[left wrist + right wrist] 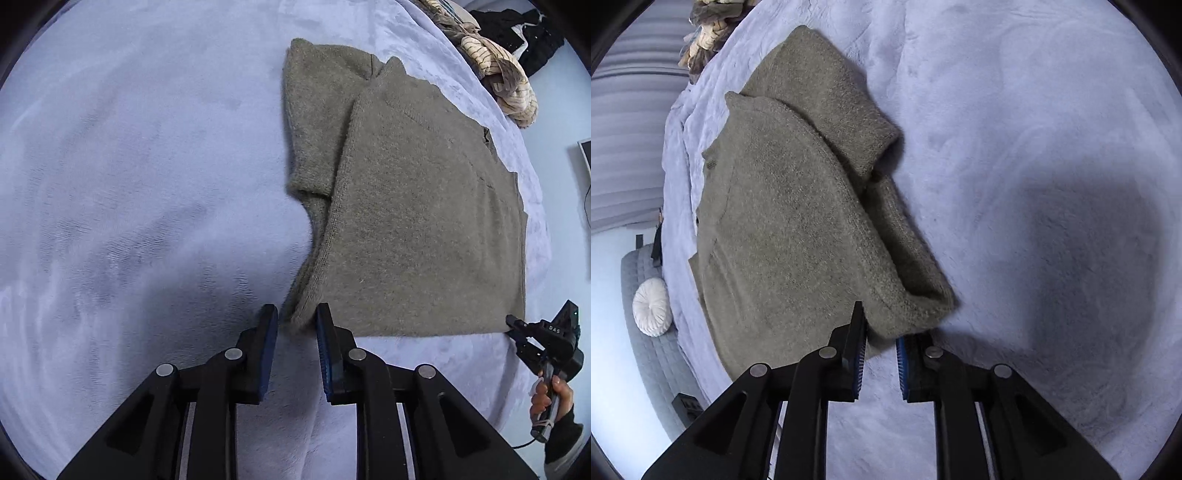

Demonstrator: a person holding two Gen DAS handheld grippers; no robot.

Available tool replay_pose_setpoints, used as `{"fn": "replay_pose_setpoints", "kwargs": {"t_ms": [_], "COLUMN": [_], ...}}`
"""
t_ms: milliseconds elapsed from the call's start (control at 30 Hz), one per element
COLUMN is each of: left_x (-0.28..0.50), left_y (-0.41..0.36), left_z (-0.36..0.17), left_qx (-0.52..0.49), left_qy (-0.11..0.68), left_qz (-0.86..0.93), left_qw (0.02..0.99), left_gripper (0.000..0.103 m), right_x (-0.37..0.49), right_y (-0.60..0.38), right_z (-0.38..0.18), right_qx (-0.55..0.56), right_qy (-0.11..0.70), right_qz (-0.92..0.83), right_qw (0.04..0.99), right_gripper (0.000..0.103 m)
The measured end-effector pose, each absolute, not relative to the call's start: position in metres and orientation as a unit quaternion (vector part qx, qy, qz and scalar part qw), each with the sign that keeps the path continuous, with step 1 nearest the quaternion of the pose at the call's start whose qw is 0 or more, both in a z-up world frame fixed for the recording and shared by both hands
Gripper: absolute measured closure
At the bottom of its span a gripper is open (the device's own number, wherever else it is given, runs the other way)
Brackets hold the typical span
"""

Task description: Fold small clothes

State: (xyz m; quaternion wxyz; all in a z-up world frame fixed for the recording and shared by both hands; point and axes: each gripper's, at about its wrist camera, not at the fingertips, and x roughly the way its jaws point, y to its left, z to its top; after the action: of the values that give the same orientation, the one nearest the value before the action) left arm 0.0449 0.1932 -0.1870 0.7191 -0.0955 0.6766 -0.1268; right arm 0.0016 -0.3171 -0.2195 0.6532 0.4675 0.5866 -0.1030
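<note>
On the lavender bed blanket (129, 184) the olive knit sweater (406, 206) lies partly folded, one side and sleeve tucked over the body. Both left tongs (297, 325) and right tongs (881, 336) sit spread, gripping nothing, at its near hem corners. Looks like the bottom-to-top fold is still left.

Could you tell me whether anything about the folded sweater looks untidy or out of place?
Yes: the sweater is folded mostly flat, but one sleeve sticks out past the folded edge onto the blanket, bunched rather than tucked in. Both grippers are open at its near corners.
</note>
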Motion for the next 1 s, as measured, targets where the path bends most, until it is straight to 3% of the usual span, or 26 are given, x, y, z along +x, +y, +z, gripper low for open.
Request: {"fn": "replay_pose_setpoints", "kwargs": {"t_ms": [200, 400, 600, 800, 900, 1000], "left_x": [0.061, 0.114, 0.160, 0.154, 0.151, 0.149], "left_y": [0.203, 0.159, 0.118, 0.126, 0.126, 0.131], "left_z": [-0.150, -0.137, -0.170, -0.195, -0.193, -0.191], "left_qx": [-0.077, -0.064, -0.061, -0.063, -0.038, -0.019], "left_qy": [0.638, 0.598, 0.609, 0.615, 0.613, 0.620], "left_qz": [-0.139, -0.178, -0.155, -0.161, -0.160, -0.127], "left_qw": [0.753, 0.779, 0.775, 0.770, 0.772, 0.774], "left_gripper": [0.081, 0.081, 0.081, 0.081, 0.081, 0.081], "right_x": [-0.011, 0.034, 0.093, 0.107, 0.103, 0.097], "right_y": [-0.305, -0.280, -0.258, -0.265, -0.280, -0.288], "right_z": [-0.176, -0.153, -0.158, -0.192, -0.206, -0.199], "right_qx": [0.430, 0.372, 0.344, 0.319, 0.340, 0.337], "right_qy": [0.580, 0.572, 0.576, 0.607, 0.603, 0.600], "right_qz": [-0.125, -0.095, -0.071, -0.085, -0.081, -0.098], "right_qw": [0.681, 0.725, 0.738, 0.723, 0.717, 0.719], "right_gripper": [0.086, 0.086, 0.086, 0.086, 0.095, 0.095]}}
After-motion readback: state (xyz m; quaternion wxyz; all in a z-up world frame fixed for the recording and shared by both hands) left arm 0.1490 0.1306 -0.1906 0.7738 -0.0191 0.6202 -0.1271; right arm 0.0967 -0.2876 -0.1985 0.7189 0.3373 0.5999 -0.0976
